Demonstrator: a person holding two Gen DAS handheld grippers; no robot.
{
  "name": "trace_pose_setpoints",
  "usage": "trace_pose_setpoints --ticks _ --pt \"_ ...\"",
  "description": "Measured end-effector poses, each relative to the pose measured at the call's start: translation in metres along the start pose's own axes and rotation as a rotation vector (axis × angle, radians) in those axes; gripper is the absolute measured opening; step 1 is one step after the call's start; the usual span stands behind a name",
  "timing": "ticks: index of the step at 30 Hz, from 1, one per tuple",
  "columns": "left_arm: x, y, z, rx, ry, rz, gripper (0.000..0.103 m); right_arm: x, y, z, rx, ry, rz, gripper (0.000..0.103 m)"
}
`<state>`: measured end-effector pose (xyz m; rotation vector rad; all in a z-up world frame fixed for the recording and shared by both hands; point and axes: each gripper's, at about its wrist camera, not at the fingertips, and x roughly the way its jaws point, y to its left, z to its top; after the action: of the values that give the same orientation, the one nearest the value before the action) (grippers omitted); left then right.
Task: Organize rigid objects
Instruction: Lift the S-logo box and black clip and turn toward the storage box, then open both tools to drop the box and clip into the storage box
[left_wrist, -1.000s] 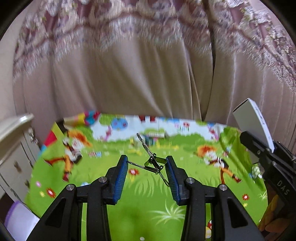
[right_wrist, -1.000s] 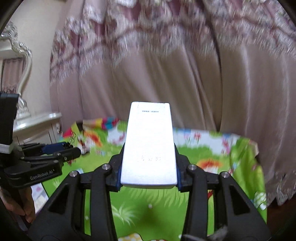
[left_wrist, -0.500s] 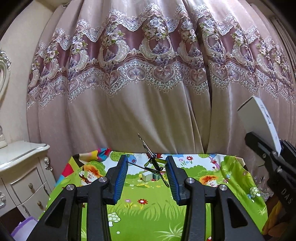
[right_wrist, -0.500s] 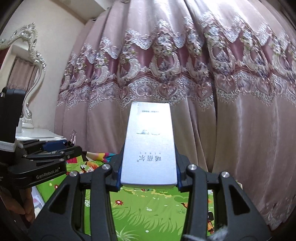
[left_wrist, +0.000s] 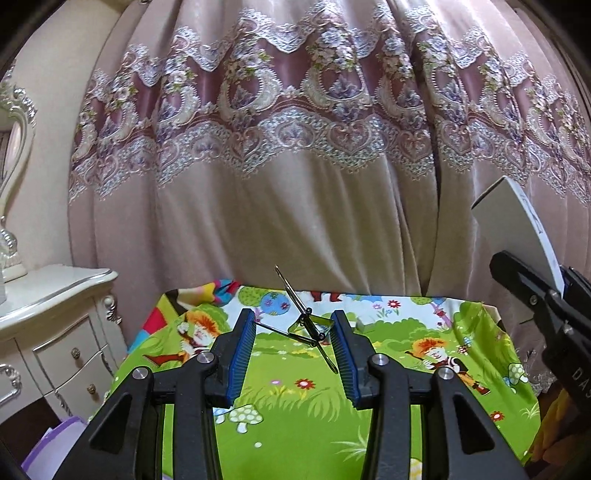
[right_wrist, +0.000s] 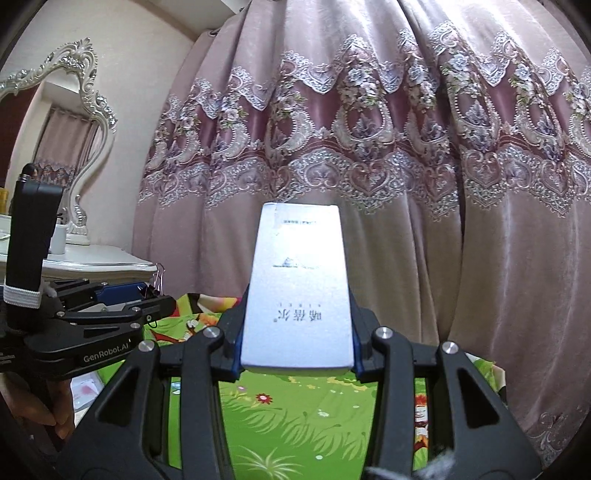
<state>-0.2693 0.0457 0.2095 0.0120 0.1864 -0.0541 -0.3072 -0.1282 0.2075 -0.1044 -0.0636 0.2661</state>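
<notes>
My left gripper (left_wrist: 293, 341) is shut on a metal binder clip (left_wrist: 306, 325), whose wire handles stick up and out between the blue pads. It is held in the air above the cartoon-printed green cloth (left_wrist: 303, 406). My right gripper (right_wrist: 295, 332) is shut on a white rectangular box (right_wrist: 297, 291) with printed characters, held upright in the air. The box also shows at the right edge of the left wrist view (left_wrist: 517, 236). The left gripper shows at the left of the right wrist view (right_wrist: 110, 314), with the clip (right_wrist: 157, 284) at its tip.
A pink lace-trimmed curtain (left_wrist: 295, 166) hangs behind the cloth-covered table. A white dresser (left_wrist: 48, 317) with drawers stands at the left, with an ornate mirror (right_wrist: 66, 122) on it. A small object (left_wrist: 360, 325) lies on the cloth behind the right finger.
Both grippers tilted up from the cloth toward the curtain, then the left dipped slightly. The clip and the box stayed held.
</notes>
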Motion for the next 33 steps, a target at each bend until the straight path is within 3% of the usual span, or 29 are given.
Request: trace_pose_setpoints --ticks 17,19,23,26,28,30,33 --pt "-0.026 0.069 -0.016 -0.084 0.004 0.134 0.043 0.009 0.067 0.002 -0.1 0.015 0.186 0.046" --pt "-0.025 0.08 -0.022 -0.091 0.02 0.141 0.043 0.013 0.075 0.001 -0.113 0.023 0.206 0.046" --pt "-0.02 0.124 -0.047 -0.213 0.115 0.102 0.045 0.015 0.081 -0.002 -0.123 0.036 0.218 0.046" --pt "-0.018 0.145 -0.072 -0.202 0.18 0.138 0.047 0.016 0.079 -0.004 -0.119 0.049 0.212 0.046" --pt "-0.019 0.158 -0.094 -0.205 0.237 0.138 0.059 0.017 0.078 -0.006 -0.12 0.058 0.206 0.046" --pt "-0.022 0.17 -0.112 -0.235 0.284 0.131 0.08 0.02 0.077 -0.009 -0.119 0.073 0.208 0.046" --pt "-0.025 0.186 -0.135 -0.294 0.365 0.116 0.083 0.029 0.079 -0.018 -0.11 0.112 0.226 0.046"
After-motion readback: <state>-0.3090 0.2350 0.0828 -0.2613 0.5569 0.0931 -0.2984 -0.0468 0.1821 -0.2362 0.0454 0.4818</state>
